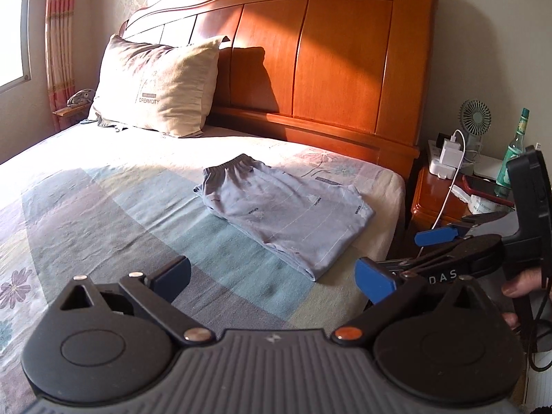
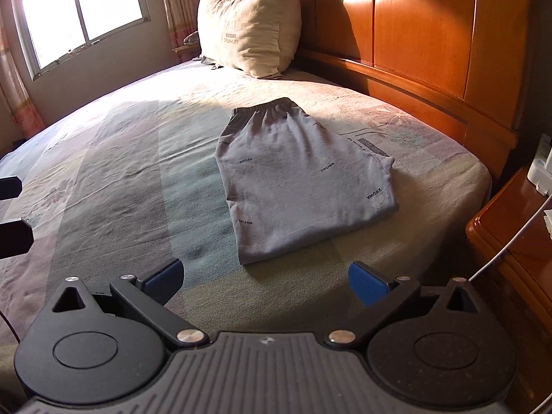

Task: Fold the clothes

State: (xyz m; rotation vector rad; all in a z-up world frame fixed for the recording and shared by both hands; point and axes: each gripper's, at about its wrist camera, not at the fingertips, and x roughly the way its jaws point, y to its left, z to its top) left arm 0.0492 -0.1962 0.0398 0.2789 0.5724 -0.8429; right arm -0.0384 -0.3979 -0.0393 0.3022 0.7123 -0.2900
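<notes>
Folded shorts (image 2: 296, 186) lie flat on the bed (image 2: 120, 179), near its right edge. Behind them, a pillow (image 2: 248, 27) leans against the headboard (image 2: 431, 34). Right of the bed stands a nightstand (image 1: 438, 200), bottle (image 1: 517, 148) and fan (image 1: 474, 117) on it.

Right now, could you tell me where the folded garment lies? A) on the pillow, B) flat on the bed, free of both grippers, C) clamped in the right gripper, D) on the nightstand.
B: the garment lies flat on the bed, with the left gripper and the right gripper both open and short of it.
</notes>
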